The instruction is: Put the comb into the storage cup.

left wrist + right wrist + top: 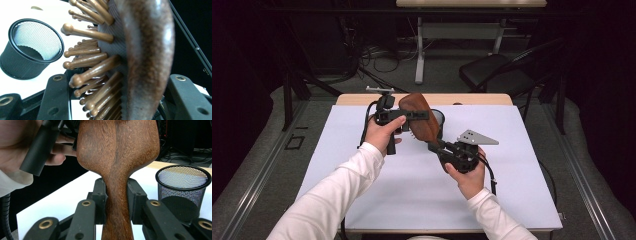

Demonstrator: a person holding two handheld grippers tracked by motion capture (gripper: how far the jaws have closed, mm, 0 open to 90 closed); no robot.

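Observation:
A brown wooden hairbrush point(419, 117) hangs tilted above the white table point(412, 195). My right gripper point(434, 146) is shut on its narrow neck, and both pads press the wood point(117, 157) in the right gripper view. My left gripper point(424, 115) reaches in from the left across the brush head. In the left gripper view the head point(147, 50) sits between the jaws, with the bristle tips against one jaw and the wooden back against the other. A black mesh cup point(441, 116) stands on the table just behind the brush, also visible as the mesh cup point(32, 47) and the mesh cup point(182, 192).
The person's white-sleeved forearms point(337, 195) come in from the bottom. Beyond the table's far edge stand a black chair point(492, 70) and a desk frame point(419, 50), with cables on the floor. Bare tabletop lies in front of both hands.

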